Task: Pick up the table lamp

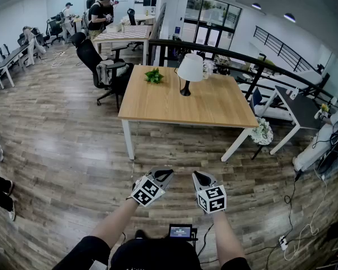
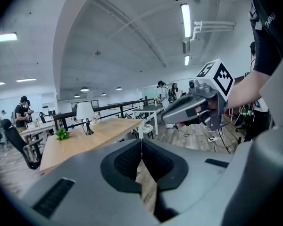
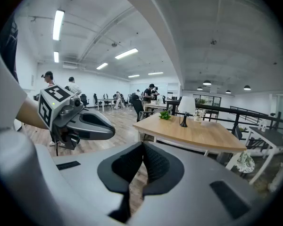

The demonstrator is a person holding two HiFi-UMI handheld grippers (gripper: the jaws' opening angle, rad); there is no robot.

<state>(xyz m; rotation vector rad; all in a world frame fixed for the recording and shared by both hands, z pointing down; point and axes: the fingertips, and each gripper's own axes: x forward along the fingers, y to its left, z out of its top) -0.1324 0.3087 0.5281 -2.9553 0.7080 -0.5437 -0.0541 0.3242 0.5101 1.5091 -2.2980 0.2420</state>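
Note:
The table lamp [image 1: 190, 72] has a white shade and a thin black stem and foot; it stands at the far middle of a wooden table [image 1: 214, 108]. It also shows small in the left gripper view as the lamp [image 2: 85, 113] and in the right gripper view as the lamp [image 3: 186, 108]. Both grippers hang over the floor well short of the table's near edge. My left gripper [image 1: 167, 174] is shut and holds nothing, its jaws meeting at the tip [image 2: 141, 142]. My right gripper [image 1: 198, 176] is likewise shut and holds nothing [image 3: 143, 147].
A small green plant [image 1: 154, 76] sits on the table left of the lamp. Black office chairs [image 1: 101, 66] stand at the table's far left corner. A black railing [image 1: 253, 63] runs behind the table, and a white desk [image 1: 296, 108] is to the right. Cables [image 1: 293, 229] lie on the floor at the right. People work at desks in the back.

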